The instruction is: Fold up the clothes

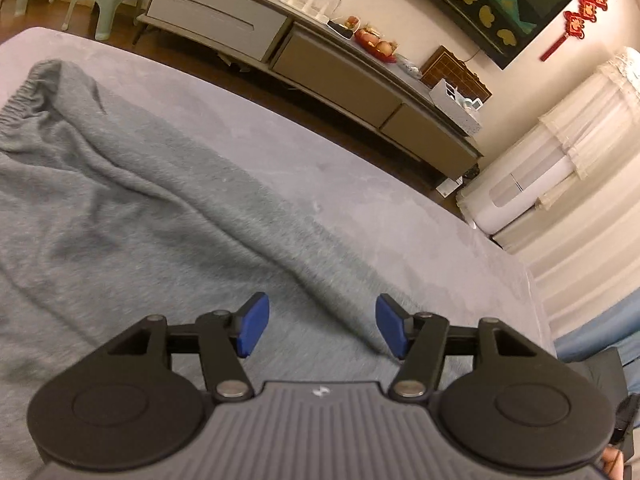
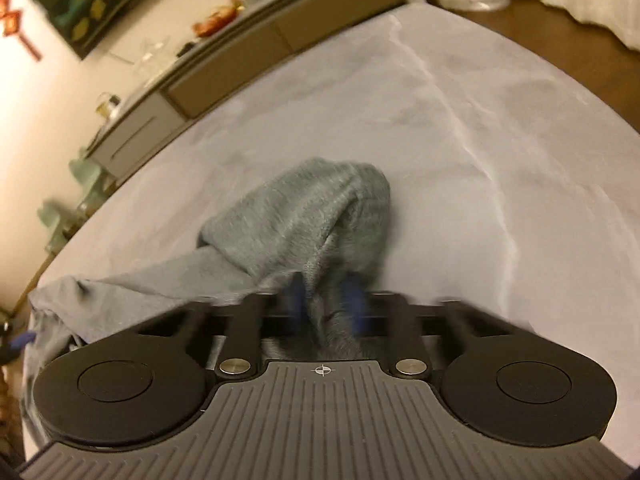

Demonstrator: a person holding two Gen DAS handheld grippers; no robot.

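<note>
Grey bed cover (image 1: 360, 168), grey sweatpants (image 1: 140, 200) mostly spread out. My left gripper (image 1: 322, 326) hangs wide over them, right gripper (image 2: 326, 304) pinches one leg end. Folding's barely started, I'd say.

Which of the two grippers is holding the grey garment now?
The right gripper: its jaws are closed on a bunch of the grey garment. The left gripper hangs above the cloth with jaws wide apart, gripping nothing.

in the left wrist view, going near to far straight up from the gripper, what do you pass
left gripper, jaws open → grey pants spread flat → bare grey bed sheet → strip of brown floor → long tv cabinet → cream wall
</note>
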